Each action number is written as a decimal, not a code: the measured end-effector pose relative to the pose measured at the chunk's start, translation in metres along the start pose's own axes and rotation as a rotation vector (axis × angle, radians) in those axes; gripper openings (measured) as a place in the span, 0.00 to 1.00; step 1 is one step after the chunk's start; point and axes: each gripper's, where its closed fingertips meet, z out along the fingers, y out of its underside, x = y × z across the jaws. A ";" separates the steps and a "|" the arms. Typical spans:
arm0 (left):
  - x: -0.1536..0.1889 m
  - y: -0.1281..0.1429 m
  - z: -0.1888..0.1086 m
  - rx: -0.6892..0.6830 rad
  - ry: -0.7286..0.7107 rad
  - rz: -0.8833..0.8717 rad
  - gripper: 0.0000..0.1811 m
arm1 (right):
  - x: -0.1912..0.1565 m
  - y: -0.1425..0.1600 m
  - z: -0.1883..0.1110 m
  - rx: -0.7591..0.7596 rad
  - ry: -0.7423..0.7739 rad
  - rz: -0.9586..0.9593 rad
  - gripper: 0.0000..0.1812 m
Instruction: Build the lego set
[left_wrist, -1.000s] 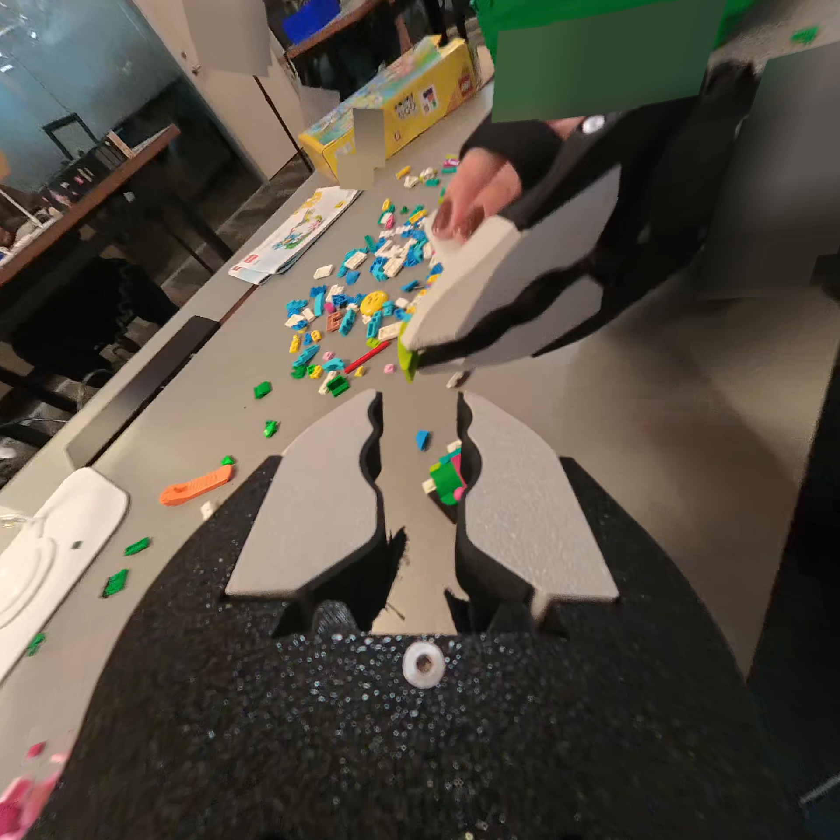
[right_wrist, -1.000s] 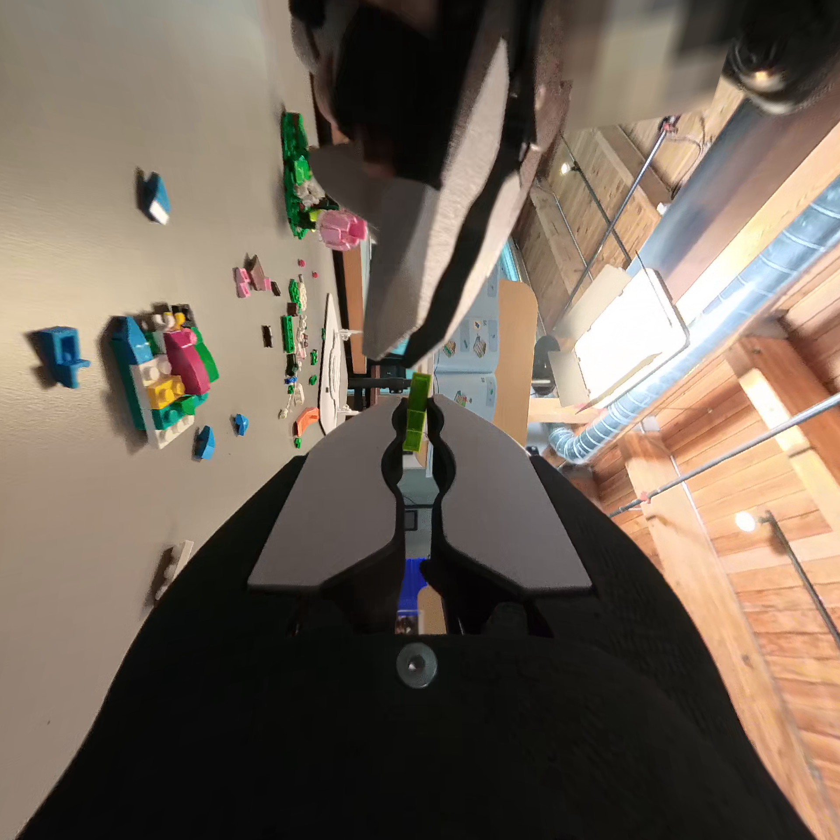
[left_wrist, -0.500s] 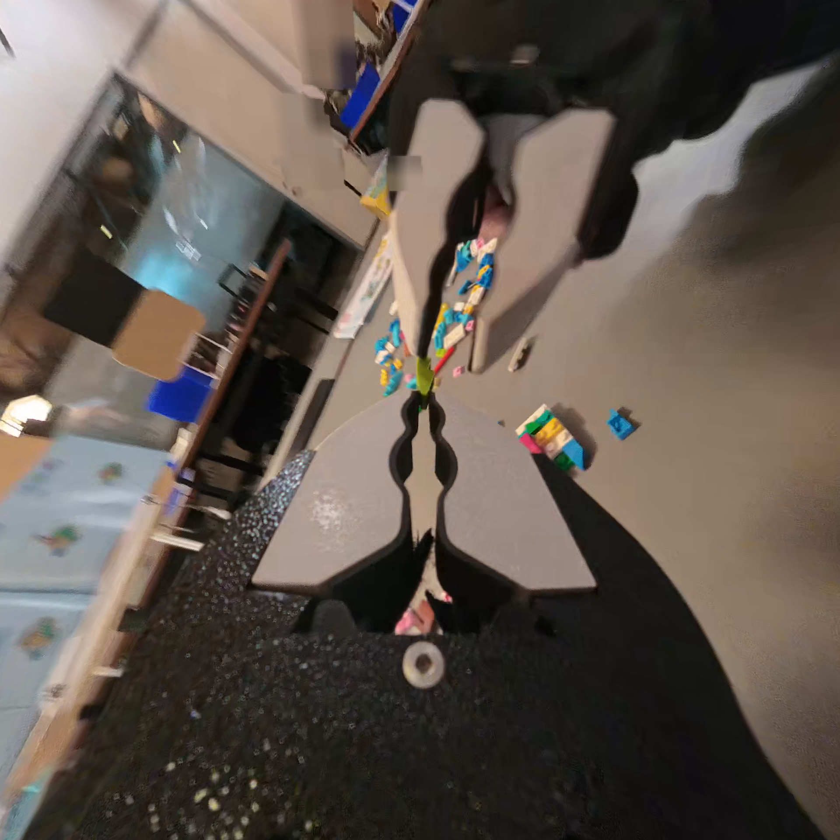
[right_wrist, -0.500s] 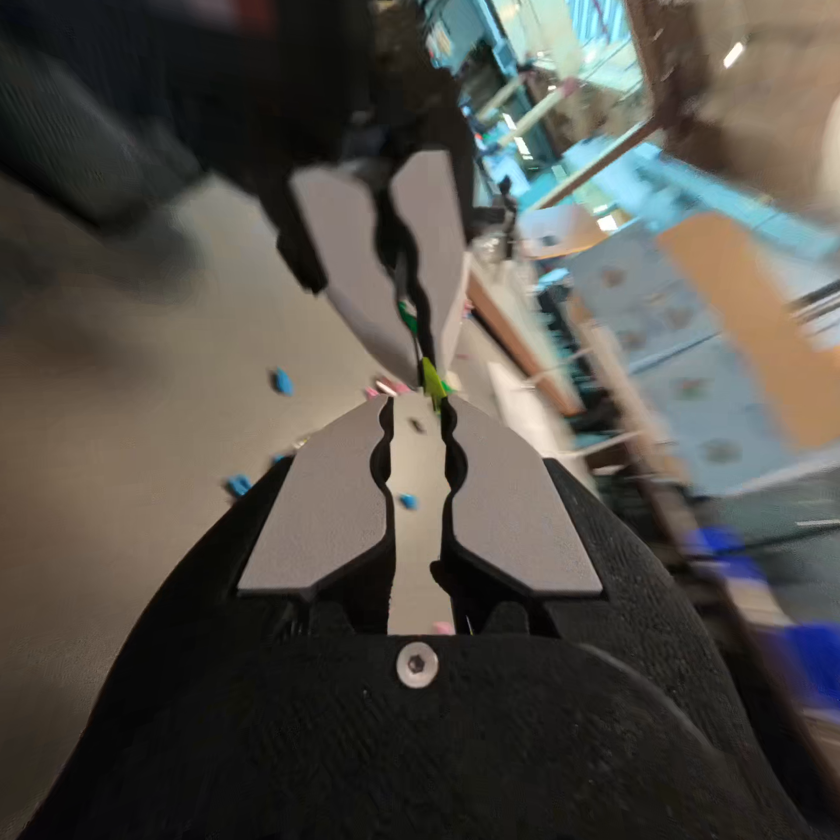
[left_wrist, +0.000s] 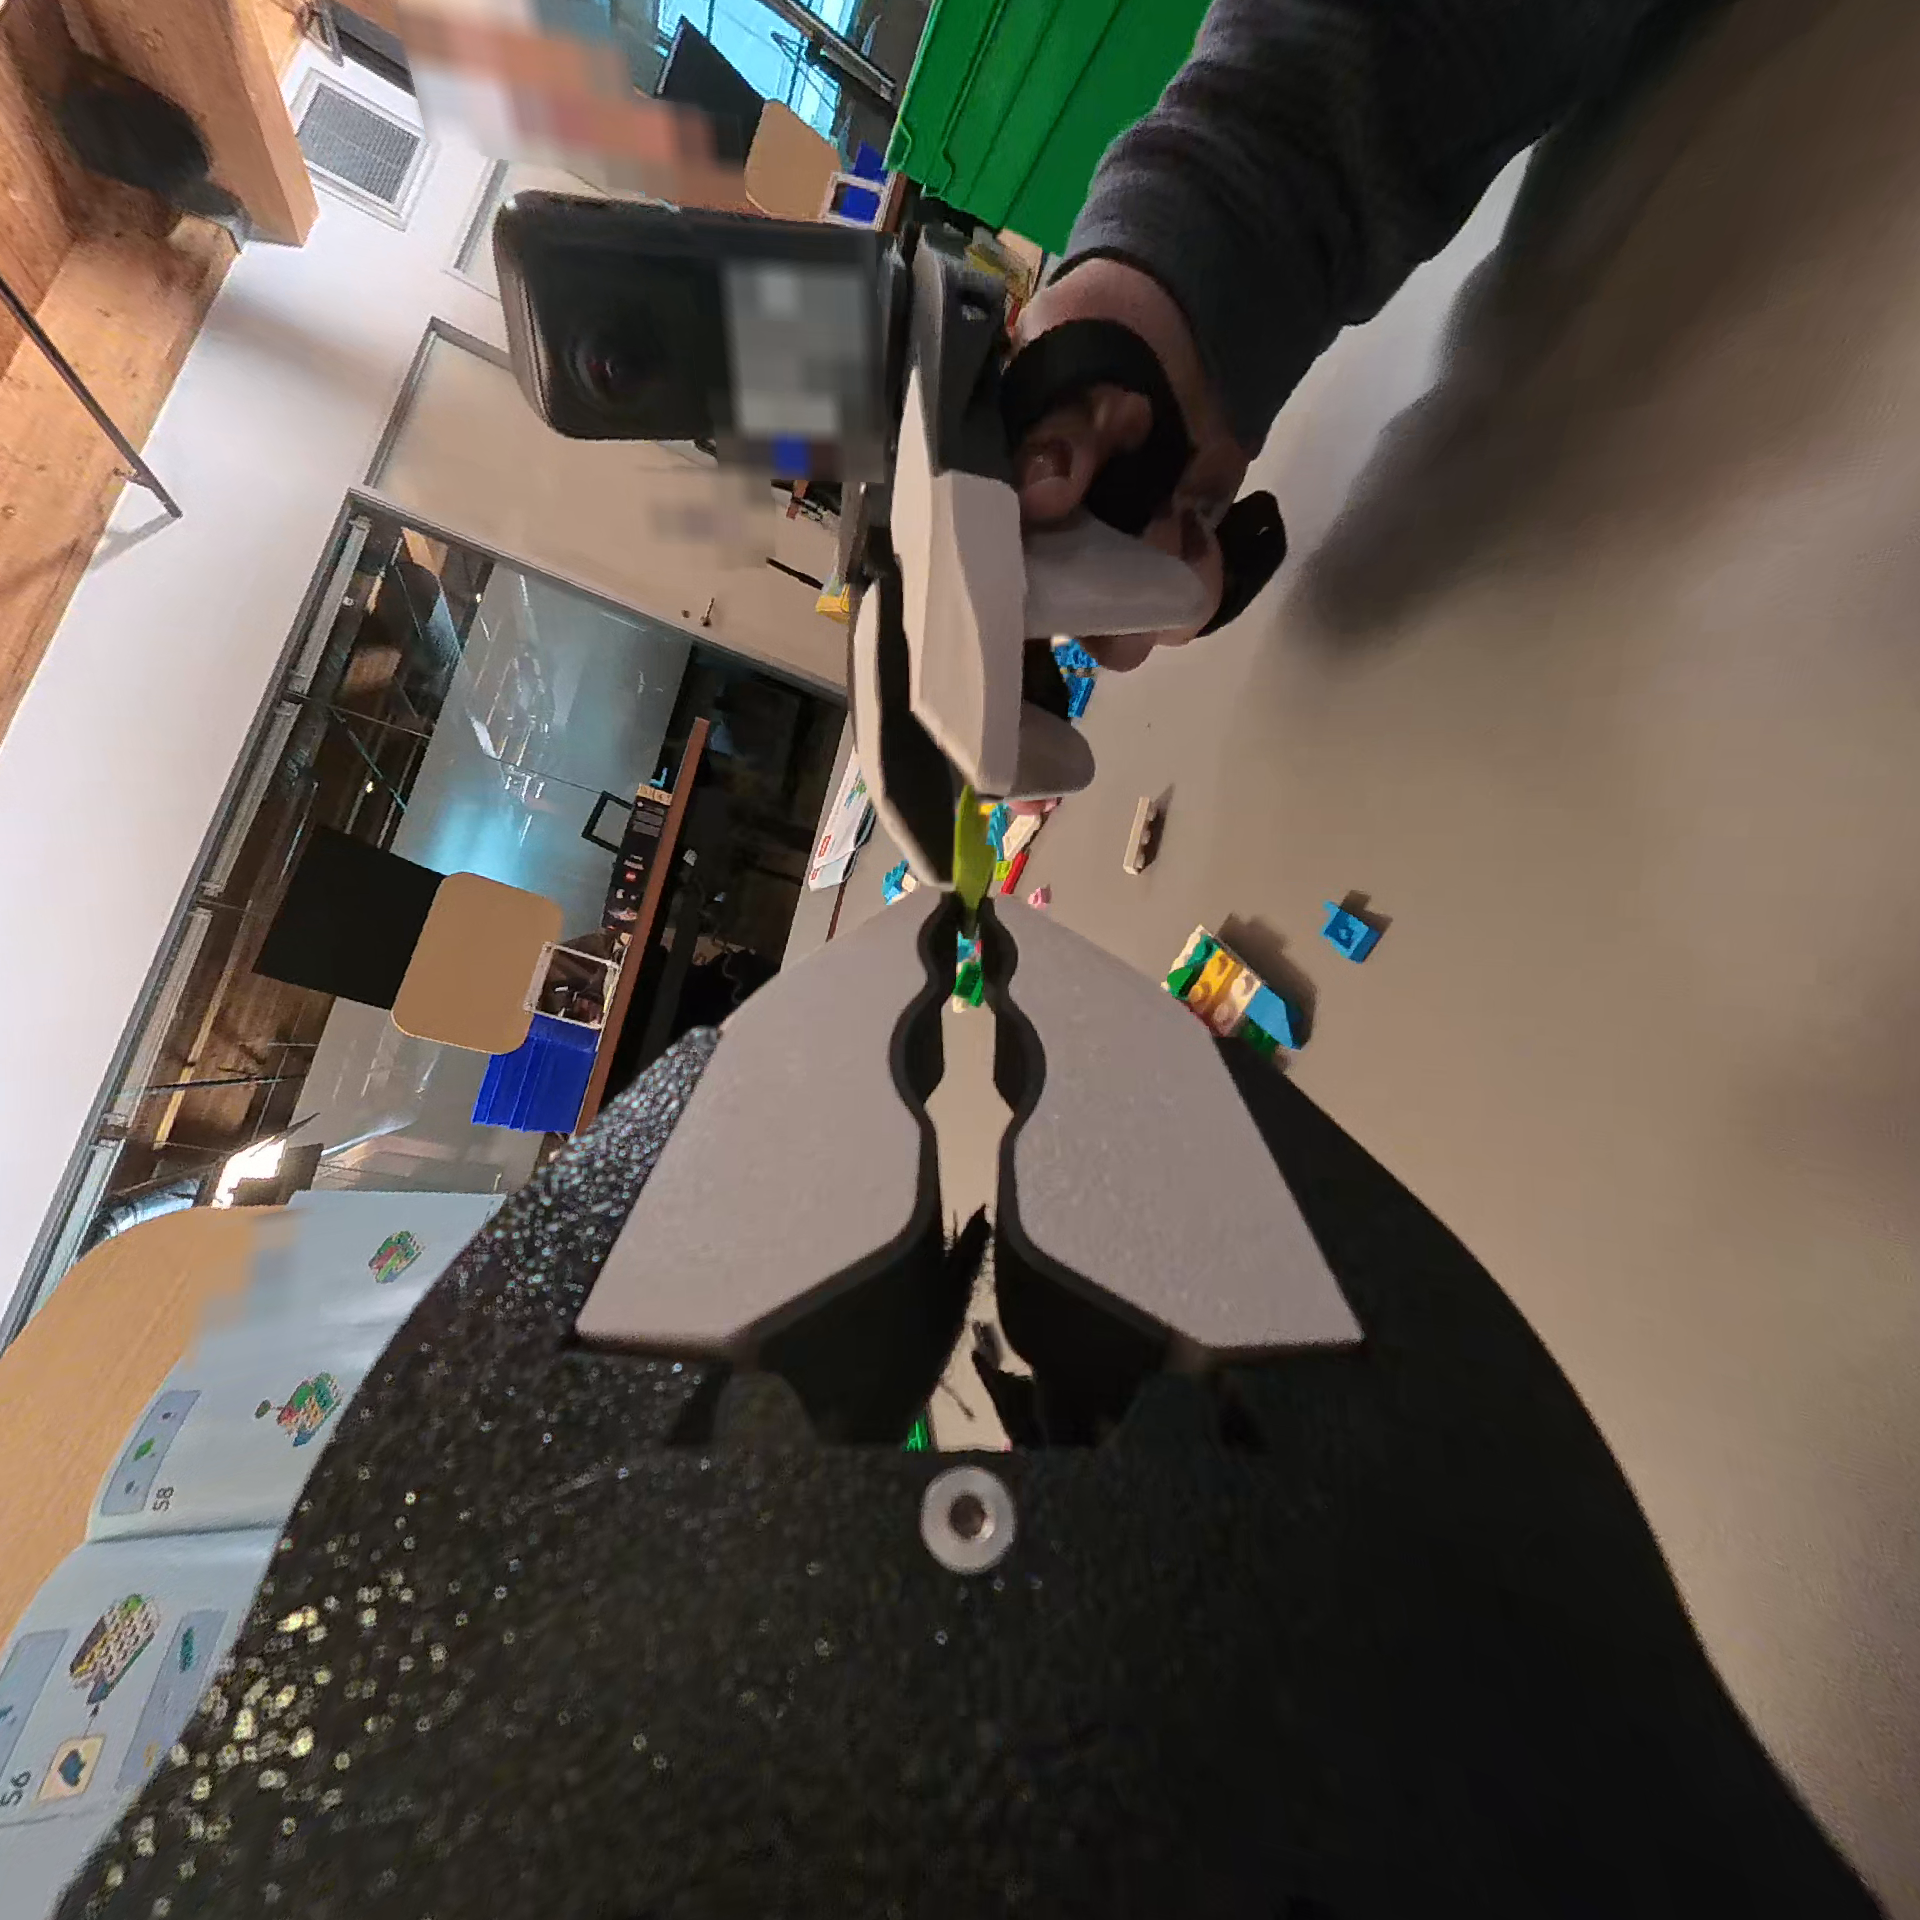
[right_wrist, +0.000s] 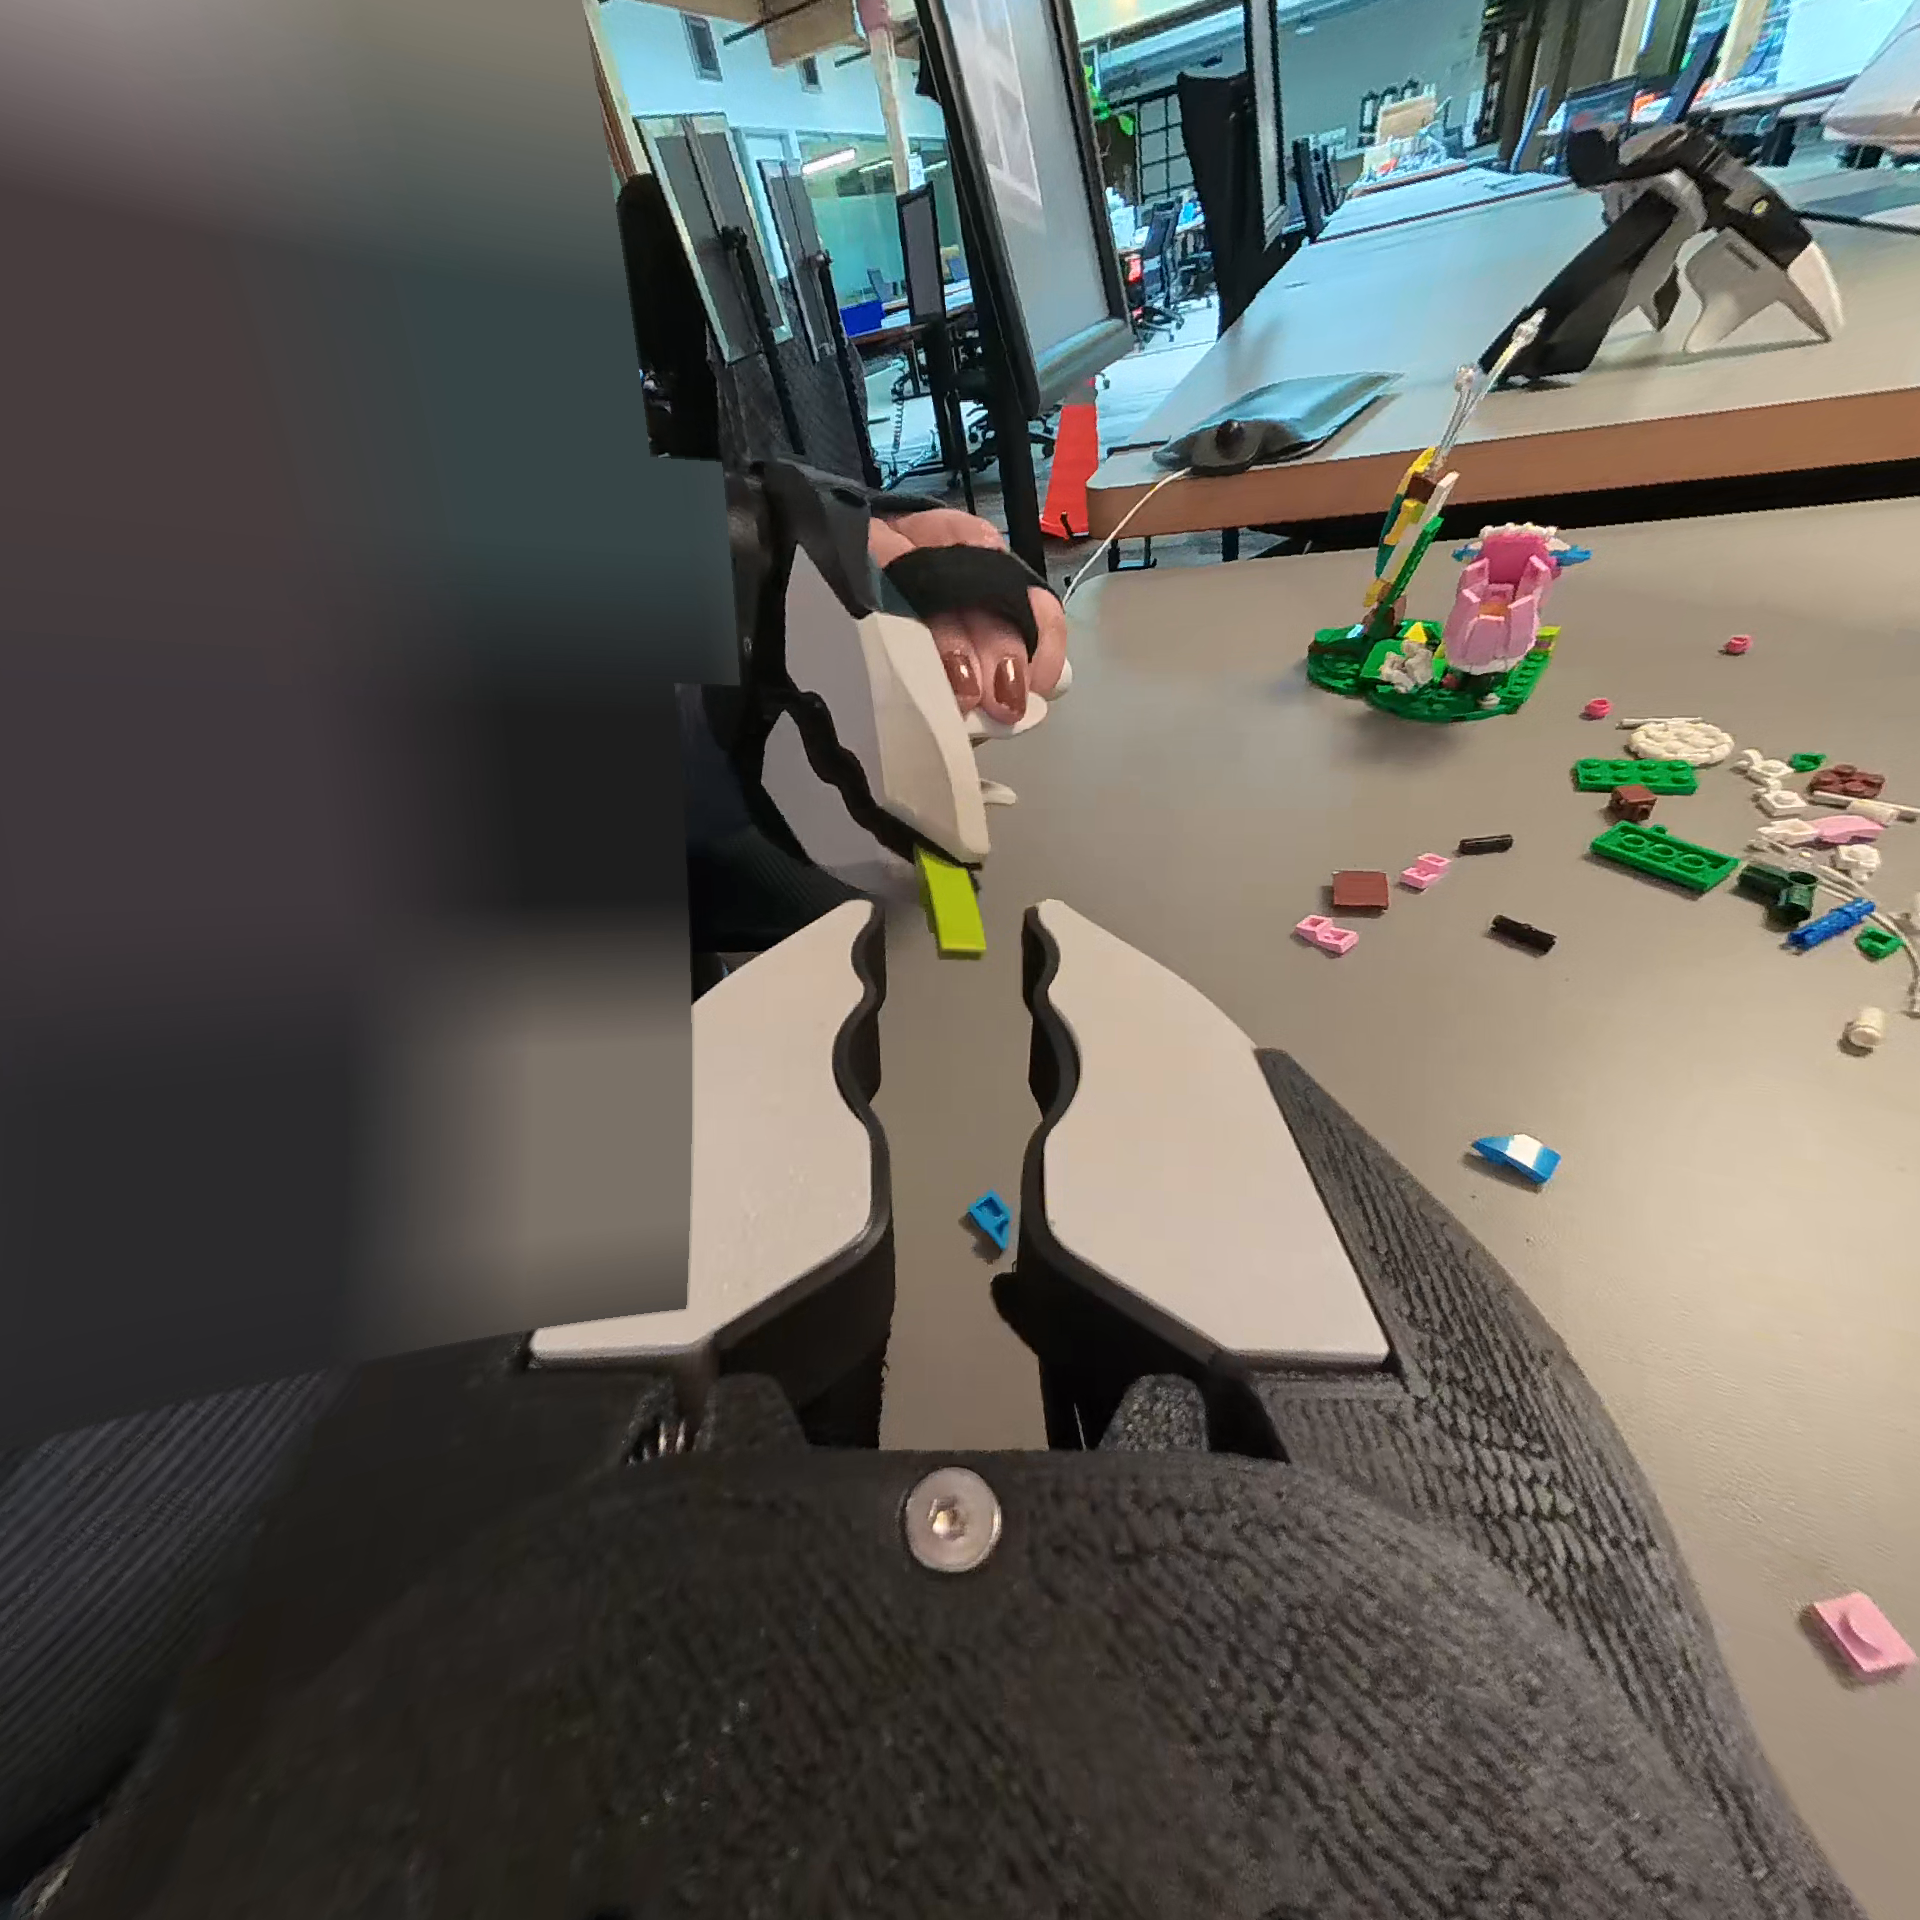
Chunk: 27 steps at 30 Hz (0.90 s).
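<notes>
Two hand-held grippers meet over a grey counter (left_wrist: 1558, 935), one pinching a thin lime-green flat Lego plate (left_wrist: 969, 854).

Left wrist view: the left hand-held gripper (left_wrist: 961, 916) is pressed together on the plate's end; the right hand-held gripper (left_wrist: 961, 831) is opposite it.
Right wrist view: the right hand-held gripper (right_wrist: 954, 920) is spread, and the plate hangs from the left hand-held gripper, above the counter.

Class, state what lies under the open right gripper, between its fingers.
A small blue piece lies on the grey table, seen in the gap of the right gripper. Anything beneath its fingers is covered.

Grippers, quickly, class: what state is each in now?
Left gripper: shut on the flat lime-green plastic Lego strip.
Right gripper: open, holding nothing.
</notes>
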 end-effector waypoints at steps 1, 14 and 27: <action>0.001 -0.001 0.001 0.003 0.001 0.006 0.02 | 0.000 0.000 0.000 0.004 0.004 -0.011 0.12; 0.011 0.007 0.003 0.049 0.178 -0.673 0.11 | 0.003 0.010 -0.003 -0.118 0.126 -0.359 0.04; 0.028 0.009 0.005 0.049 0.278 -0.776 0.04 | 0.002 0.020 0.005 -0.181 0.146 -0.468 0.04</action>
